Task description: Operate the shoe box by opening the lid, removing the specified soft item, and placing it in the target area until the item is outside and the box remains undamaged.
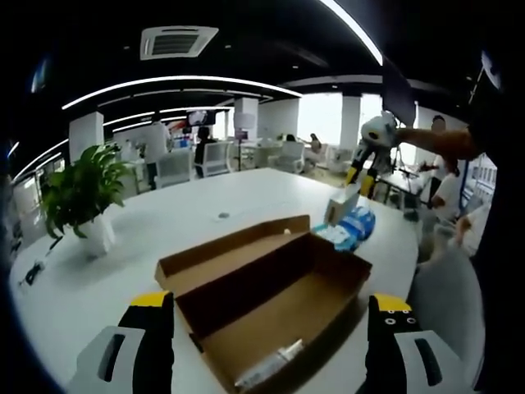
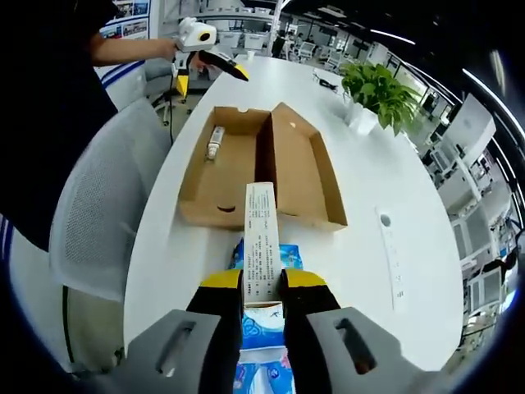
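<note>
Cardboard box [image 2: 258, 168] lies open on the desk [image 2: 385, 189] ahead of the right tool [image 2: 264, 297], which pinches a long pack [image 2: 261, 242] lengthwise above blue packs [image 2: 264, 324], while the left tool [image 1: 271, 316] hovers wide open, empty, over the box.

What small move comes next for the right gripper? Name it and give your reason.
Probably lower it a little and open. The right gripper is shut on the tissue pack above the white table, already outside the open shoe box, next to other blue packs. Only the release seems left.
</note>
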### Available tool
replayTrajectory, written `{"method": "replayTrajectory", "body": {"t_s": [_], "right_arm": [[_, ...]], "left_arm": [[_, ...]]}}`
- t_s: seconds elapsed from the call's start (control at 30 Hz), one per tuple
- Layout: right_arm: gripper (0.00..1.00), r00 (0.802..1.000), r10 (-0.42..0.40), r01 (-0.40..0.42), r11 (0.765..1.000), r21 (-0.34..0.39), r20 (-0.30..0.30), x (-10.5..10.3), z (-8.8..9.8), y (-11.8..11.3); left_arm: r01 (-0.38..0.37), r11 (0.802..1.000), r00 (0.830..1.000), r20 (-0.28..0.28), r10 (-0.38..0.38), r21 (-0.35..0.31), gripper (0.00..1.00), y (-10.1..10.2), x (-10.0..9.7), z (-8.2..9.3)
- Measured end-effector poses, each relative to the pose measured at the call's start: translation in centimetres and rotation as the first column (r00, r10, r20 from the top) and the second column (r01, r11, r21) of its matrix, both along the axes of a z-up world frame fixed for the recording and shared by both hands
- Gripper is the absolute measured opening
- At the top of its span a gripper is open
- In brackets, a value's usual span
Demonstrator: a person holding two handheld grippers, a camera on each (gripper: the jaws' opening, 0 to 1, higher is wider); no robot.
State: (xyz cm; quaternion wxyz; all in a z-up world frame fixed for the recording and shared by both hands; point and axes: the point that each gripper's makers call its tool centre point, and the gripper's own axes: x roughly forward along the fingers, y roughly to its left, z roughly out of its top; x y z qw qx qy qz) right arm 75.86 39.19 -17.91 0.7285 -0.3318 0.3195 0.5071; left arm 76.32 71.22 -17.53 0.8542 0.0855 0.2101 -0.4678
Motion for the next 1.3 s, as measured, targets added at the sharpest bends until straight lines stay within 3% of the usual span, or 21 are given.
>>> {"method": "replayTrajectory", "body": {"t_s": [0.6,1.3], "right_arm": [[0.14,0.998,-0.061,0.061,0.998,-0.034,-0.008,2.4,-2.3,-7.8],[0.15,0.994,-0.103,0.099,0.989,-0.108,-0.039,4.6,-6.0,-13.9]], "left_arm": [[-0.024,1.000,1.000,-0.002,0.024,-0.011,1.00,1.1,0.7,-1.0],[-0.044,0.999,0.999,-0.018,0.044,0.029,1.00,1.0,1.0,-1.5]]}}
